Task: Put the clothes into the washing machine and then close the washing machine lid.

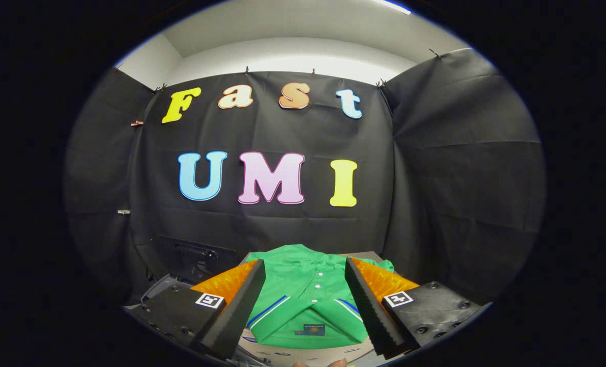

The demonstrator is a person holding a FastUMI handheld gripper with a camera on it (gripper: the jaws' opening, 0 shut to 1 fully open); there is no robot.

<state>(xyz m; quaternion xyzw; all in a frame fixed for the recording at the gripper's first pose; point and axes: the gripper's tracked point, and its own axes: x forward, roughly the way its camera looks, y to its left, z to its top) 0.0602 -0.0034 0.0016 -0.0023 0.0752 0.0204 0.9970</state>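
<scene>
A green garment (303, 295) with blue and white stripes and small white buttons lies folded on a flat surface (356, 255), just ahead of and below my fingers. My gripper (305, 283) is open, its two fingers spread wide to either side of the garment and touching nothing. To the left, beyond the left finger, stands the washing machine (173, 285) with its dark lid (196, 257) raised; only part of it is visible.
Black cloth walls close in the booth behind and on both sides. A fingertip of a person (336, 363) peeks in below the garment. The garment's surface ends close to the back wall.
</scene>
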